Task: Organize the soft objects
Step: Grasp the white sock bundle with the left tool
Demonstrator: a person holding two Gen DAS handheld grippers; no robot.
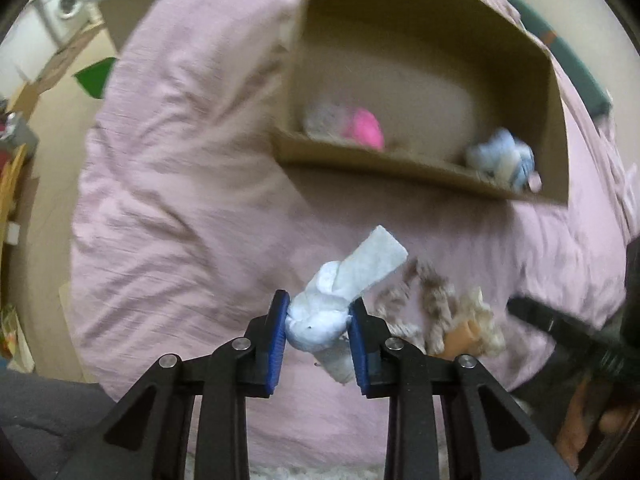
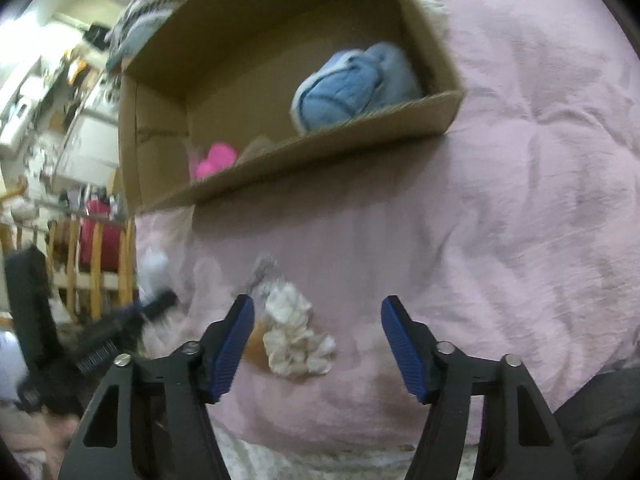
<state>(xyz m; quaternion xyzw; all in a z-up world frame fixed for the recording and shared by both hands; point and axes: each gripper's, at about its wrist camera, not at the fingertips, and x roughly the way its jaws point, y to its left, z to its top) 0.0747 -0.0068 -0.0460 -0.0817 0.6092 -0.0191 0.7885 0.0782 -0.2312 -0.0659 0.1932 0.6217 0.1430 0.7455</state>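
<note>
Left tongs [image 1: 318, 326] clamp white sock bundle [image 1: 320, 320]; right tongs [image 2: 318, 332] spread, apparently empty.

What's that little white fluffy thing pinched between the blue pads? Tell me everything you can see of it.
The small white plush toy looks like soft fleecy fabric with a rounded body and one tiny dark dot, perhaps an eye. A flat pale rectangular tag or strip sticks up and to the right from it. The left gripper squeezes its body from both sides with blue ribbed pads, holding it above the pink bedspread, short of the open cardboard box.
</note>
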